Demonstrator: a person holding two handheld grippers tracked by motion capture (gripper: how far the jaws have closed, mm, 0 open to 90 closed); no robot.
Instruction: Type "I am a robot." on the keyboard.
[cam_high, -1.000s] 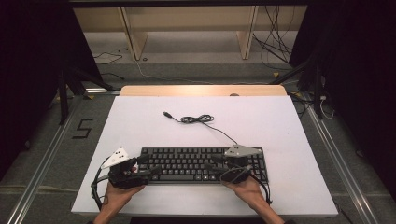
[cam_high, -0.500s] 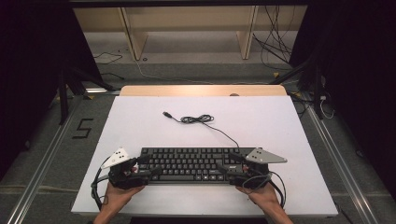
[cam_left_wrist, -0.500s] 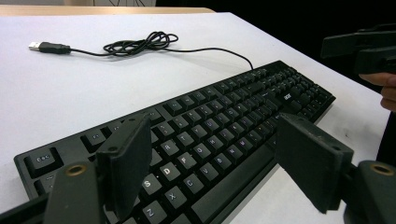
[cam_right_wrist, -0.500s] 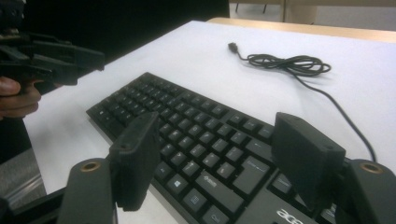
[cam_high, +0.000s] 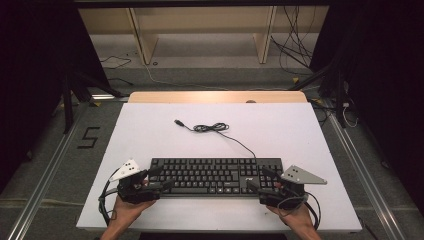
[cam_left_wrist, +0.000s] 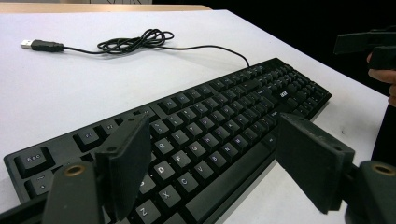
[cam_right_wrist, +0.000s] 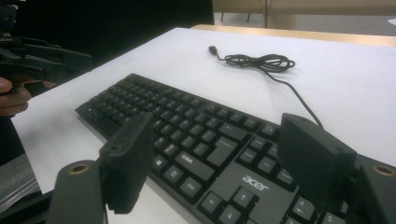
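Table, one, white, spans mid-frame. Keyboard, one, black, lies low centre, its single cable coiled above, plug at upper left. Judged light, stiff, long; best gripped at both short ends. Left gripper hangs agape over the left end, gripping nothing. Right gripper, jaws just opening wide, straddles the right end, pads clear.

place: probably a lab | evidence: floor rails, black curtains, loose cables
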